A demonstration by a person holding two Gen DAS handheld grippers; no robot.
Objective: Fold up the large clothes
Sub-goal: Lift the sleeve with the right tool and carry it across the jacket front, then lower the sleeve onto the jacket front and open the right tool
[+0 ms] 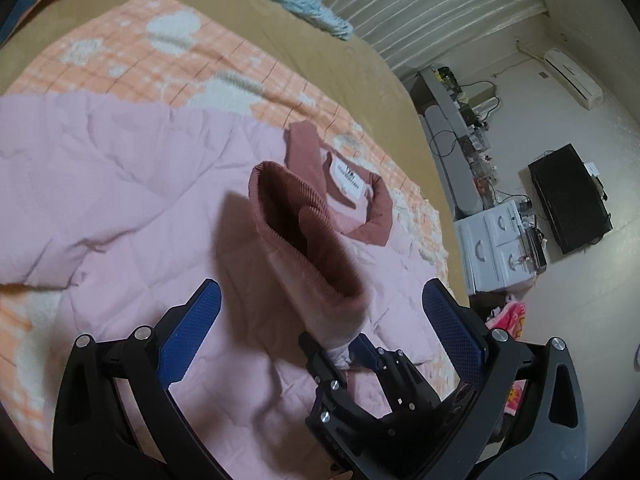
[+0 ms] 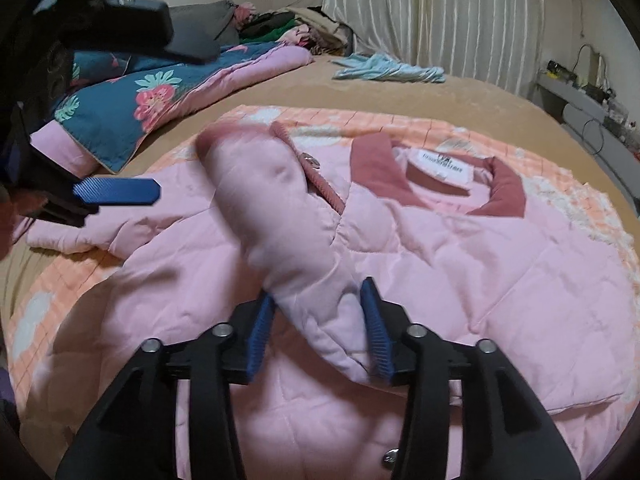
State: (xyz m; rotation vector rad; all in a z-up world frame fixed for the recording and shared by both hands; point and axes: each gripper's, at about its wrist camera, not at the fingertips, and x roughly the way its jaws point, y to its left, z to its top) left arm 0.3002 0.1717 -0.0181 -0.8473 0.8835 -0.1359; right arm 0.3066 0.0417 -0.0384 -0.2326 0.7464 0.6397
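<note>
**Sleeve up over jacket, R tool loose round it**

Pink quilted jacket [image 2: 480, 272] lies flat on an orange checked blanket [image 1: 120, 52], on a bed [image 2: 360, 92] w/ tan sheet. The darker pink collar [image 2: 376, 168] is at the far end, w/ a white label [image 2: 438, 166] showing inside the neck. Print on the label is too small to read.

One sleeve [image 2: 280, 216] is raised off the jacket body and leans over its middle. It's blurred in the right wrist view. Its ribbed cuff [image 1: 280, 208] is open toward the left wrist cam, dark inside. The other sleeve [image 2: 68, 236] lies flat, out past the blanket edge onto the sheet.

R tool [image 2: 320, 294]: narrow gap, blue pads part-way apart. The lower sleeve sits between them, fabric bulky, not squeezed flat. It reads as a loose hold, not a pinch. In the left wrist view the same tool shows low center, w/ the sleeve rising out of it.

L tool [image 1: 320, 296]: wide, holding nothing. It sits just beside the R tool on the near side, w/ the jacket under it. In the right wrist view one of its pads pokes in from the left, above the flat sleeve.

Metal snap [image 2: 390, 456] sits on the near jacket edge, between the R tool's arms.

Elsewhere on the bed: floral quilt [image 2: 132, 96] far left, light blue cloth [image 2: 392, 70] near the curtain [image 2: 440, 12]. White drawers [image 1: 496, 248] and a black box [image 1: 568, 196] are off the bed.
</note>
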